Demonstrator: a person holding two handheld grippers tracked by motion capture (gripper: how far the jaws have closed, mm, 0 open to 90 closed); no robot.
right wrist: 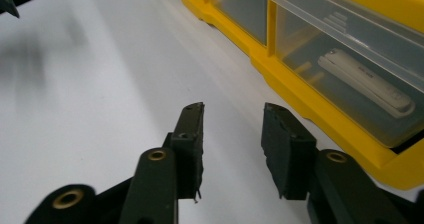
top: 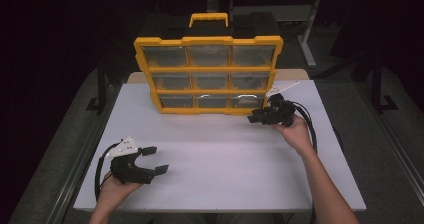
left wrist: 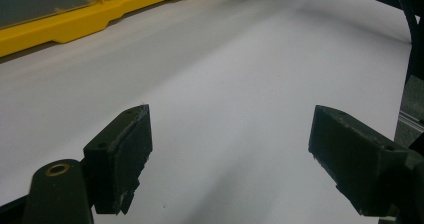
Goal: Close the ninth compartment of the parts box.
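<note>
From above, a yellow drawer organizer (top: 207, 74) stands upright at the far side of the white table (top: 220, 164). The left gripper (top: 154, 160) hovers well in front of it, jaws wide and empty. The right gripper (top: 256, 117) sits just beside its bottom-right drawer (top: 246, 100).

The left gripper view shows wide jaws over bare table.

In the right gripper view, jaws stand narrowly apart, empty, beside that clear drawer, which holds a white object (right wrist: 367, 82). Likely next: gripping the drawer's front lip.
</note>
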